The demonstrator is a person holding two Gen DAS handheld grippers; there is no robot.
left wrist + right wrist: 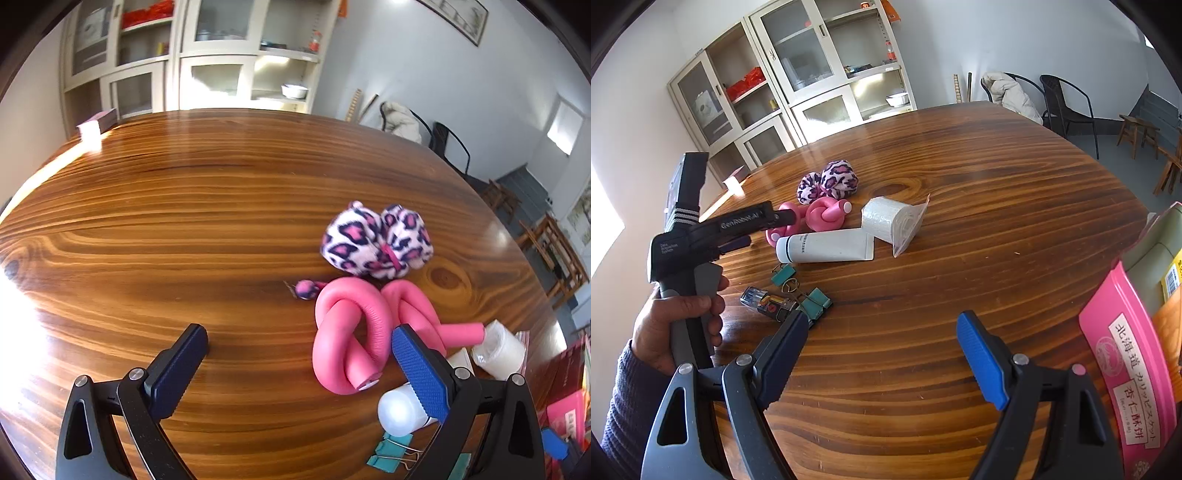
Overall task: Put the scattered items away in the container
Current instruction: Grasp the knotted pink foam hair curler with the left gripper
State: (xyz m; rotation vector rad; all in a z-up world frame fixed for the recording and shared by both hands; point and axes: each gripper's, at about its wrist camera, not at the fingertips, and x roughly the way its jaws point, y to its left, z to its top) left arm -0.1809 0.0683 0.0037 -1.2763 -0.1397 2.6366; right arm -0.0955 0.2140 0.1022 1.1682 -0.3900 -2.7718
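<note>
Nearest: left hand-held gripper, jaws wide and holding nothing, one pad beside the knotted pink foam tube and above the white tube of cream. Right hand-held gripper likewise wide, nothing between the pads, hovering over bare table. Just beyond: teal binder clips and a lighter, near the table edge. Further out, a wrapped white roll, then the leopard-print plush pieces. At the right edge, a container already holding a pink box. Probably best next: centre over the foam knot, straddle one thick loop, close firmly without crushing, lift clear, carry across to the container.
</note>
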